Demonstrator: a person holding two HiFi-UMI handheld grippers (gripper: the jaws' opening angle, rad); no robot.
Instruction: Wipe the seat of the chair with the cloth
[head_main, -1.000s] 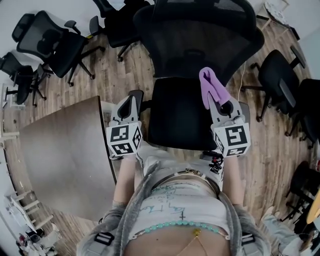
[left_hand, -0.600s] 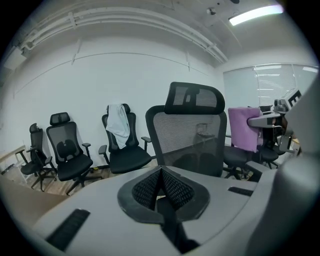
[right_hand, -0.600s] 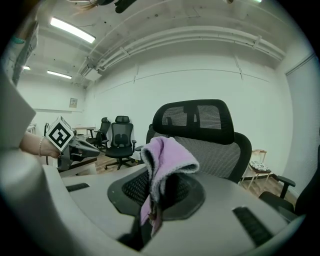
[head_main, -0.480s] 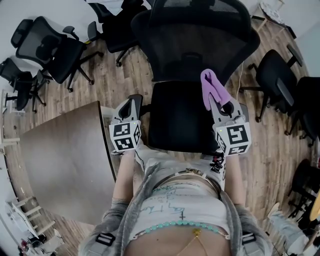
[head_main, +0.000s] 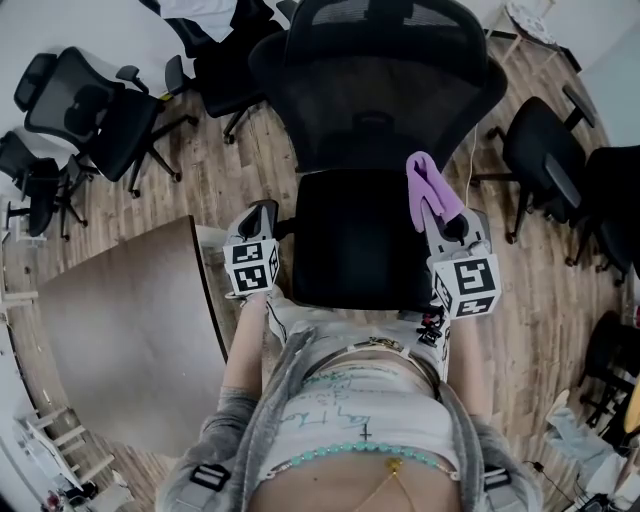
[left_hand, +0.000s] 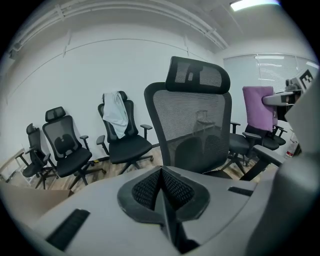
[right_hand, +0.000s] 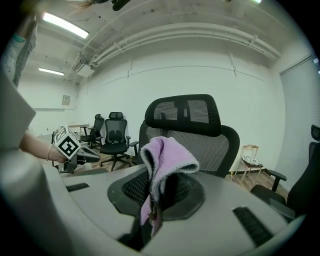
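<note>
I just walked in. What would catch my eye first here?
The purple cloth, pinched in the right gripper, stands out against the black mesh-backed chair filling the head view's middle. The left gripper, shut and empty, is by the left edge of the seat; more black chairs stand around.

Wood-plank floor (head_main: 250, 165) beneath my rig: black mesh chair (head_main: 355, 240) at centre, spare office chairs (head_main: 95, 110) around, brown table (head_main: 120, 330) at left.

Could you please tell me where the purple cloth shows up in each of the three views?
Head view: soft purple cloth right of centre, held in the right tongs.
Left gripper view: far right, mid-height.
Right gripper view: centre, clamped and folded over.
Shared landmark: black mesh-backed office chair.
</note>
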